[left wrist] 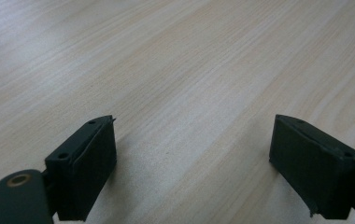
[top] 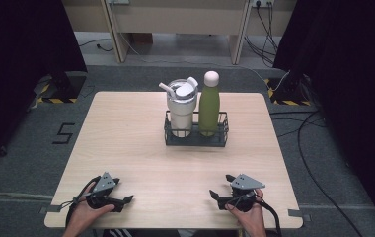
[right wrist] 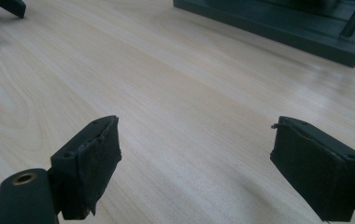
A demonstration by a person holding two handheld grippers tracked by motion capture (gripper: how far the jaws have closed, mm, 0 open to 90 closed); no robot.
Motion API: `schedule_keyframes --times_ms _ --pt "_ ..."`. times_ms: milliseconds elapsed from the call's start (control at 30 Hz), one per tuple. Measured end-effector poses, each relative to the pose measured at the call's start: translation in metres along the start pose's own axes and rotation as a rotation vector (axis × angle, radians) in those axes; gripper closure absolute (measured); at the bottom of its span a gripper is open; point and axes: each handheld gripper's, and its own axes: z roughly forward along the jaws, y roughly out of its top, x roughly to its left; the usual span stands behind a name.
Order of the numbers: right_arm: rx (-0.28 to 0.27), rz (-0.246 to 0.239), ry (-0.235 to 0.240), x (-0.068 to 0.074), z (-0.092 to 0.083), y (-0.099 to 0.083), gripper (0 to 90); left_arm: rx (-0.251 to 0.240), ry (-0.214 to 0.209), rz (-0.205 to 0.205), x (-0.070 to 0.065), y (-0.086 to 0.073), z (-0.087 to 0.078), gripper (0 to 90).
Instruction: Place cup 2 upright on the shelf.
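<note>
Resting: both my grippers on the tabletop (top: 141, 148) near its front edge.
Left gripper (top: 125, 196): fingers spread, pinching nothing.
Right gripper (top: 221, 186): fingers spread, pinching nothing.
Rack (top: 196, 140): well ahead at centre, holding tumbler (top: 181, 109) beside green bottle (top: 208, 106), both upright.

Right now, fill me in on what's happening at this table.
A person sits at the near edge of a wooden table with a two-jaw gripper in each hand. The left gripper and the right gripper both rest low over bare wood, jaws open, nothing between them. Farther back stands a dark wire rack holding a white lidded tumbler with a straw and, beside it, a green bottle with a pale cap. Neither is touched yet.
</note>
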Motion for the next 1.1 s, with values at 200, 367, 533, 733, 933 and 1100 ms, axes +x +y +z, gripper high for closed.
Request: schedule_keyframes --times_ms 200,367,533,733,933,1100 --pt "0.039 0.001 0.0 0.0024 0.0004 -0.0016 15.7 0.0 0.0 0.0 0.0 0.0 0.0 14.1" --pt "0.089 -0.002 -0.003 0.0027 0.001 -0.0026 15.7 0.0 0.0 0.0 0.0 0.0 0.0 14.1" --pt "0.144 -0.013 -0.008 0.0033 0.0023 -0.0034 15.4 0.0 0.0 0.0 0.0 0.0 0.0 14.1" --pt "0.207 -0.047 -0.024 0.0056 0.0046 -0.0046 14.1 0.0 0.0 0.001 0.0 0.0 0.0 14.1" --pt "0.216 -0.045 -0.019 0.0063 0.005 -0.0047 10.5 0.0 0.0 0.0 0.0 0.0 0.0 14.1" --pt "0.22 -0.052 -0.016 0.006 0.0056 -0.0046 8.1 0.0 0.0 0.0 0.0 0.0 0.0 14.1"
